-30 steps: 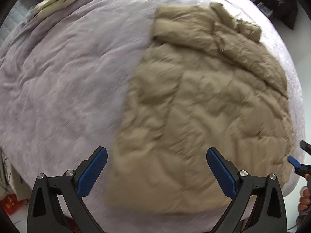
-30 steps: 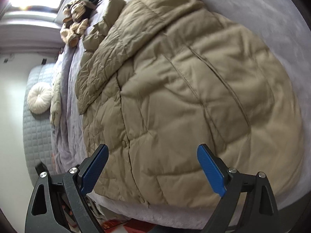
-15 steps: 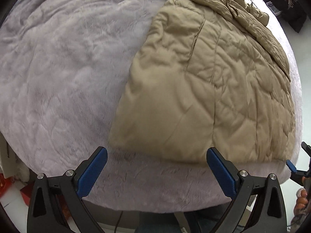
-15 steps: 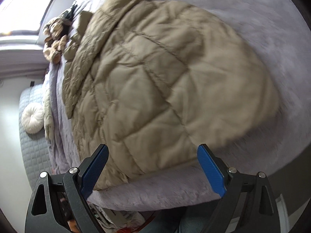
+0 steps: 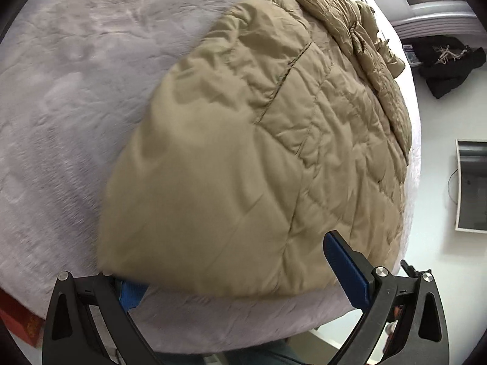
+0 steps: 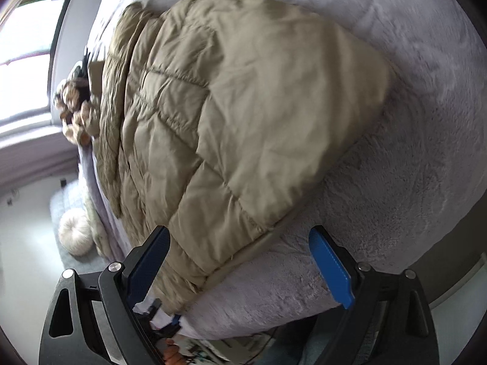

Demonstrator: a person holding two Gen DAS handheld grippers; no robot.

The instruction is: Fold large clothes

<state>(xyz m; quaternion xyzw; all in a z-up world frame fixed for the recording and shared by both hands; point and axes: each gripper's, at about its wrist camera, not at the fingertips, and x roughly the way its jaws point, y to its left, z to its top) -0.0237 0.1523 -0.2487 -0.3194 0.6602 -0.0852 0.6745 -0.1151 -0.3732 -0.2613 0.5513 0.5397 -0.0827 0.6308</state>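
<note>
A tan quilted puffer jacket (image 5: 258, 140) lies flat on a bed with a fuzzy lilac-grey cover (image 5: 61, 91). Its hem runs along the bed's near edge. My left gripper (image 5: 240, 283) is open at the hem's left corner. That corner hangs over its left blue pad (image 5: 131, 295) and hides most of it. In the right wrist view the same jacket (image 6: 243, 115) fills the middle. My right gripper (image 6: 240, 264) is open around the hem's other corner, with its left pad (image 6: 149, 261) against the jacket's edge. Neither gripper pinches the fabric.
A brown plush toy (image 6: 73, 106) sits at the far end of the bed below a window (image 6: 24, 60). A round white cushion (image 6: 74, 234) lies on the floor. A dark garment (image 5: 450, 64), a white-framed panel (image 5: 471, 185) and a red box (image 5: 18, 319) stand around the bed.
Both grippers have come down and in toward the jacket's near hem at the bed edge. The hem corner now covers the left gripper's left pad. Both stayed open.
</note>
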